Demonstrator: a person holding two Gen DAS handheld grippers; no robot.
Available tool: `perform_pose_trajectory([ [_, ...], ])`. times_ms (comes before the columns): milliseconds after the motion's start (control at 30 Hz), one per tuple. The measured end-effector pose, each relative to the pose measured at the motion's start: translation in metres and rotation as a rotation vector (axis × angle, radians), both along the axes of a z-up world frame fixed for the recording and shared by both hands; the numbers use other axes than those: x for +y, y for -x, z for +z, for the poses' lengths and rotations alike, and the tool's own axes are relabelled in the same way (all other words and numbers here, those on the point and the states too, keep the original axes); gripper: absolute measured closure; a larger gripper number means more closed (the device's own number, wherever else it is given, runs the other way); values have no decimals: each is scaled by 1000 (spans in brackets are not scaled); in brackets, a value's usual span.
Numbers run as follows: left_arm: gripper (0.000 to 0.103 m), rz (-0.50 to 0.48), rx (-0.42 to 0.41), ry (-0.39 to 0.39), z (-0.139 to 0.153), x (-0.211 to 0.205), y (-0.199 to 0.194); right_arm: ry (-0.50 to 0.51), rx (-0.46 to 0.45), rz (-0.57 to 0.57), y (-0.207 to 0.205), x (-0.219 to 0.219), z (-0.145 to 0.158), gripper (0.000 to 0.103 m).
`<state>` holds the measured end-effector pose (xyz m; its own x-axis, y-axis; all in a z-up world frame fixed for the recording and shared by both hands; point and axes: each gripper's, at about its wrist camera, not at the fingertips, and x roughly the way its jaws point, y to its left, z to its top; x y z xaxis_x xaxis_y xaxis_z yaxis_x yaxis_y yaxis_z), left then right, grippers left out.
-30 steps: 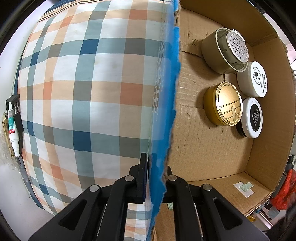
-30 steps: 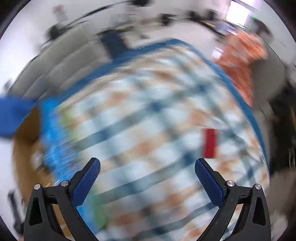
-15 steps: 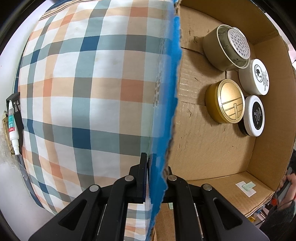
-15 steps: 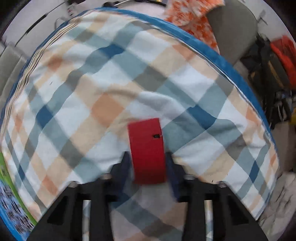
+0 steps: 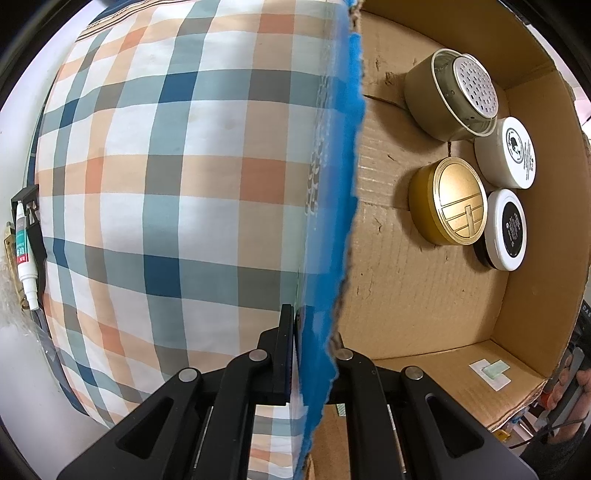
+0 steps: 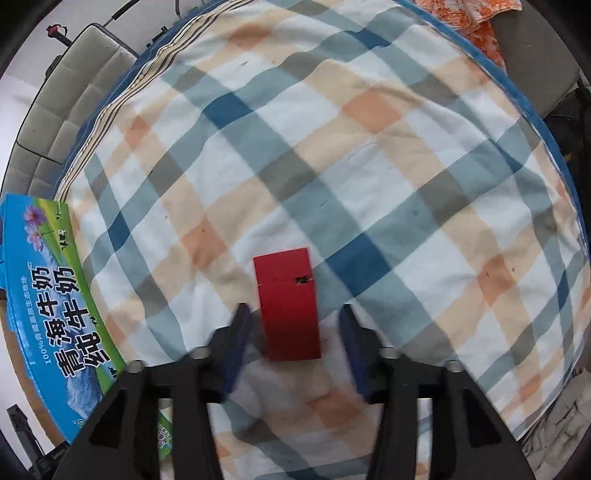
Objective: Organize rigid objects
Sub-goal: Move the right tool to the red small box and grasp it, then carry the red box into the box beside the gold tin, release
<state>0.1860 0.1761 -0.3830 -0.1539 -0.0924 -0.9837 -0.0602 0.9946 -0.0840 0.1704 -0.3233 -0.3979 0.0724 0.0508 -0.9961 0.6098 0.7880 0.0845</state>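
Observation:
My left gripper (image 5: 312, 325) is shut on the blue-printed wall (image 5: 332, 221) of an open cardboard box (image 5: 399, 280) and points down. Inside the box stand an olive tin with a perforated lid (image 5: 454, 99), a gold tin (image 5: 458, 201), a white jar (image 5: 513, 151) and a black-topped white jar (image 5: 508, 229). In the right wrist view a red rectangular box (image 6: 284, 273) lies flat on the checked bed cover (image 6: 351, 166). My right gripper (image 6: 293, 308) straddles its near half. Its jaws are opening, with a gap on each side of the red box.
The cardboard box's printed side (image 6: 48, 295) shows at the left of the right wrist view. A white tube (image 5: 24, 254) lies off the cover's left edge. A grey padded headboard (image 6: 62, 110) and an orange cloth (image 6: 476, 18) lie beyond the bed. A person's hand (image 5: 569, 384) shows bottom right.
The right gripper came down over the red box with wide jaws, closed in tight against it half a second ago, and now stands apart from it. The left gripper has kept still.

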Motion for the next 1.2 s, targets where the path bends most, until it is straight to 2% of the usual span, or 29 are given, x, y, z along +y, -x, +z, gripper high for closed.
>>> perform_pose_trajectory([
  [133,98,-3,1,-1,2,-3,-1,-23,41,32,-6,1,-13,46],
  [167,98,-4,0,-1,2,-2,-1,-20,57,39,-7,3,-19,51],
  [200,98,-3,0,0,1,-3,-1,-5,68,43,-8,5,-22,62],
  [233,98,-1,1,0,2,-3,-1,24,66,51,-8,-11,-24,66],
  [400,98,-5,1,1,3,-5,-2,80,80,122,-10,10,-16,66],
  [467,98,-2,1,4,3,-5,-2,61,48,124,-9,18,-1,66],
  [667,98,-5,0,6,4,-5,-2,-22,-115,196,-22,58,76,66],
  [833,98,-3,0,9,4,-3,-3,-109,-225,320,-36,129,134,66],
  [1033,98,-2,0,13,4,-2,-2,-217,-255,481,-40,217,159,66],
  [1200,98,1,0,19,3,0,-2,-264,-244,566,-48,266,147,66],
])
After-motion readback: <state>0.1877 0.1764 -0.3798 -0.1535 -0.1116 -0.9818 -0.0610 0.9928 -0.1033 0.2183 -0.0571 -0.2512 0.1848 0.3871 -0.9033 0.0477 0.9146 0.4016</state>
